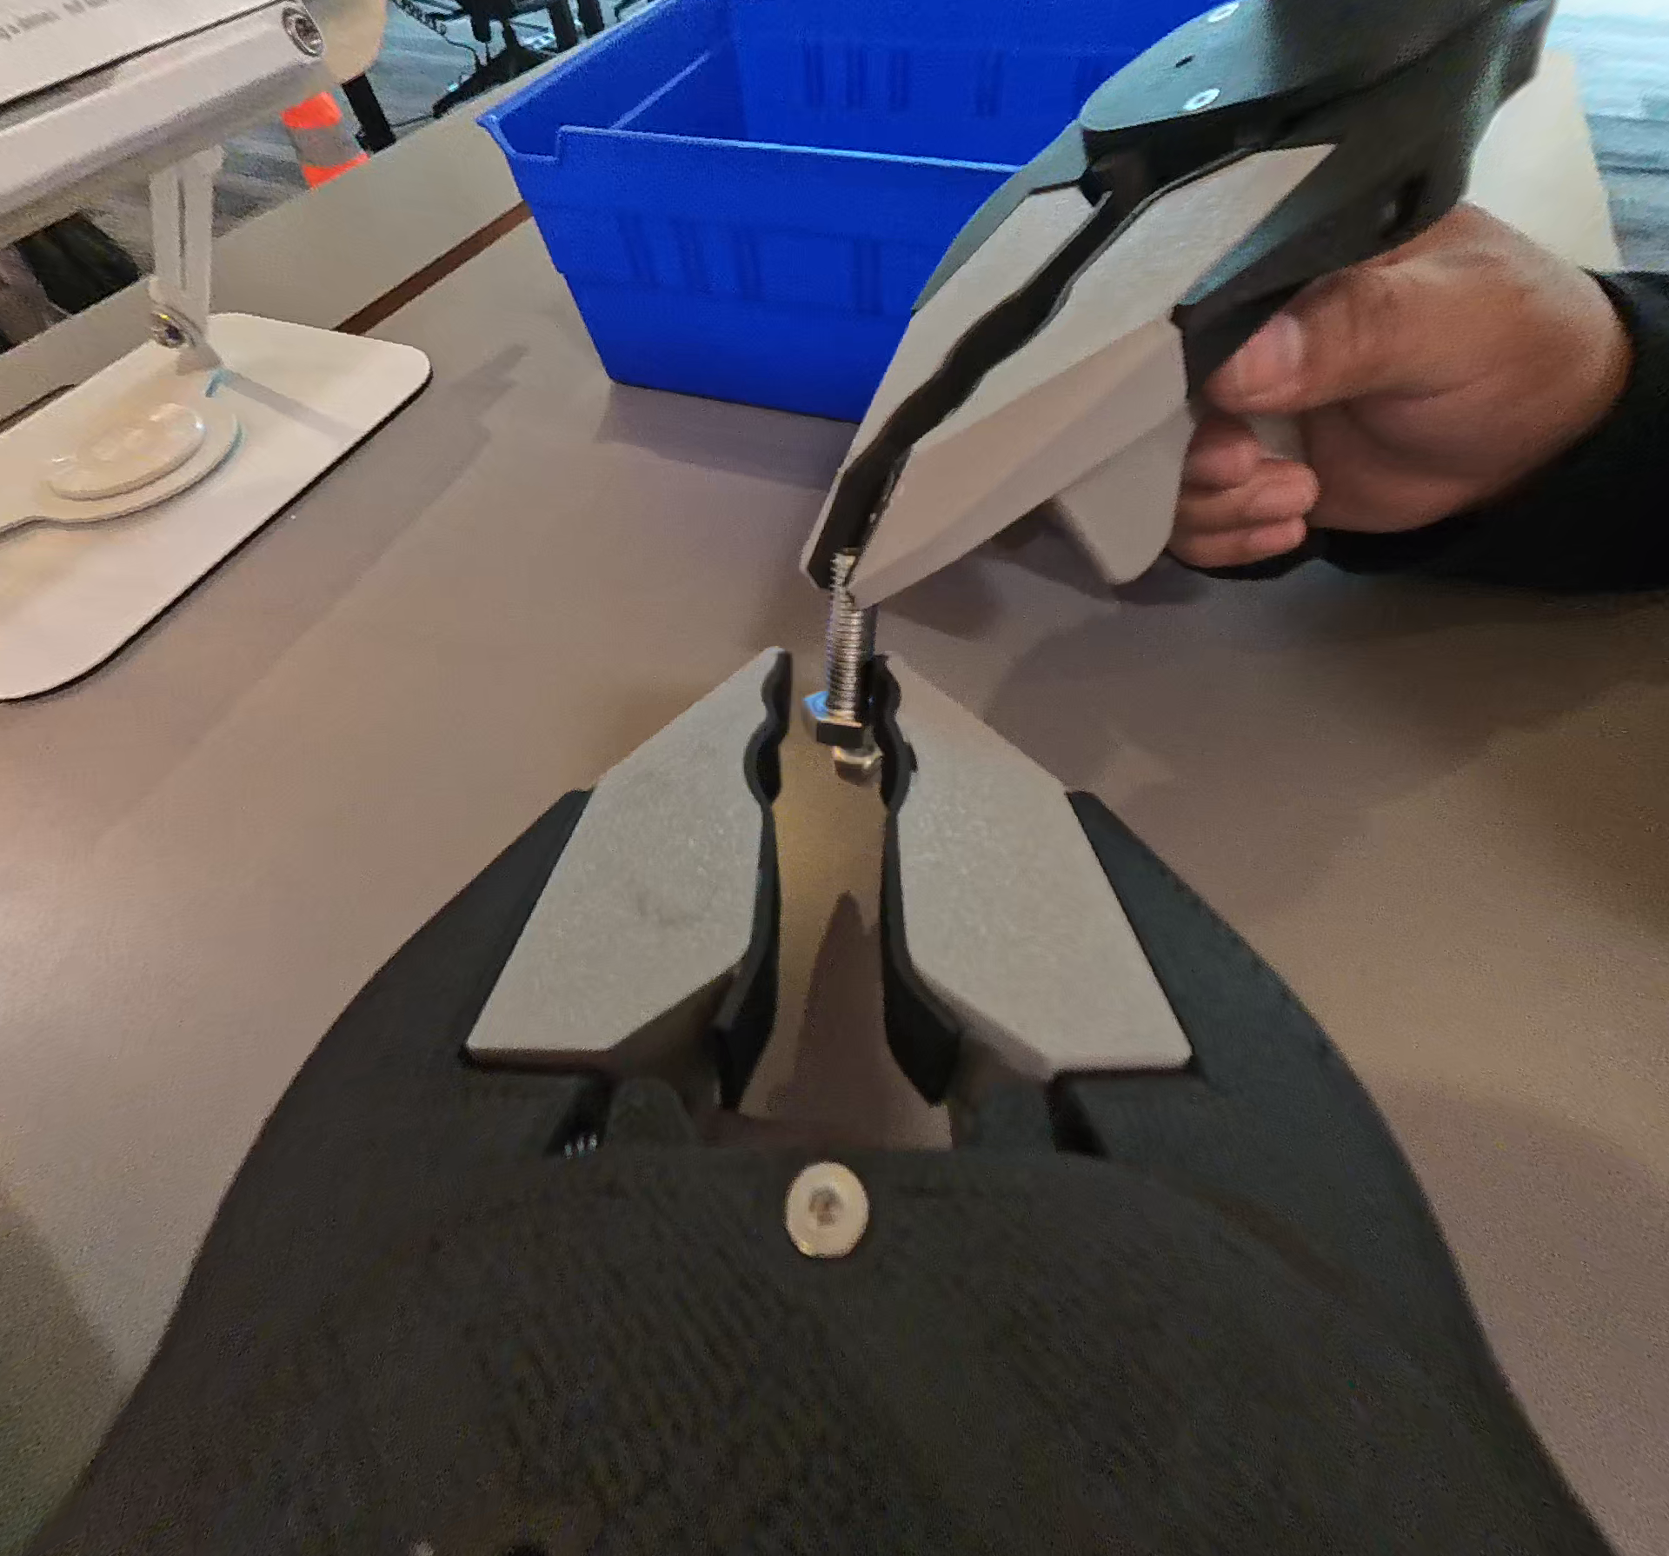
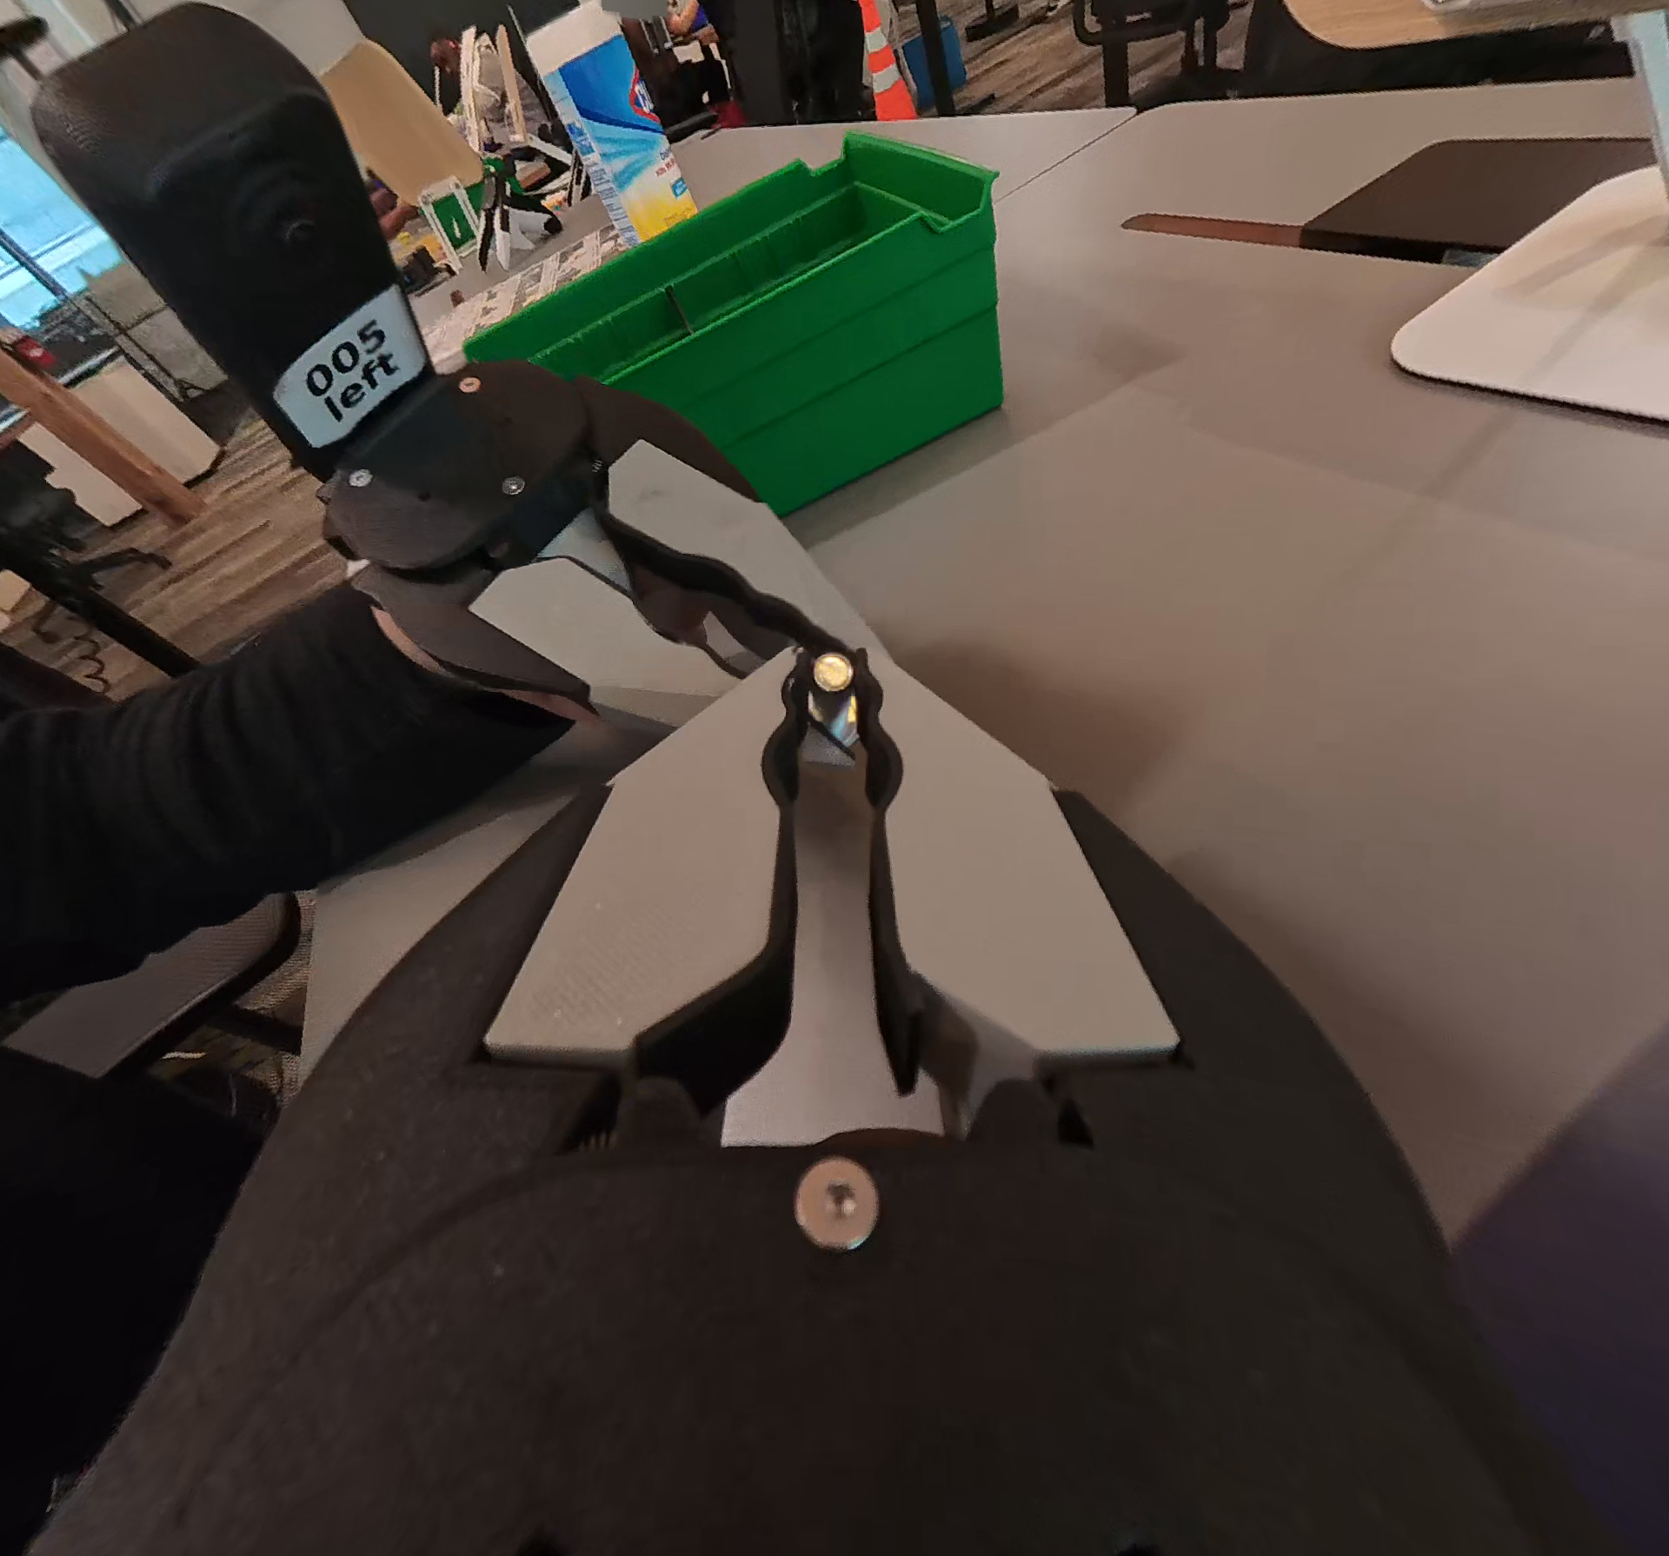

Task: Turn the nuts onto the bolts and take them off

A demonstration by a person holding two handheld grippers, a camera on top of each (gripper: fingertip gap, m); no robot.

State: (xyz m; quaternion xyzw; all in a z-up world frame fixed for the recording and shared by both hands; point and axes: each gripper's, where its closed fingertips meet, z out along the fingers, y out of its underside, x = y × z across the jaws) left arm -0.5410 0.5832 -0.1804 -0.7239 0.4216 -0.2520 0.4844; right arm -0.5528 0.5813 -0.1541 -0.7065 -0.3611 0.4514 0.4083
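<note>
Steel bolt upright | left claw pinching nut | right claw pinching bolt tip | judgement: keep axes aligned, twist without cross-threading.

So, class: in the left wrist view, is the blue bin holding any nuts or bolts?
No: the visible inside of the blue bin shows only bare blue walls, while the bolt is held between the two tongs in front of it.
</note>
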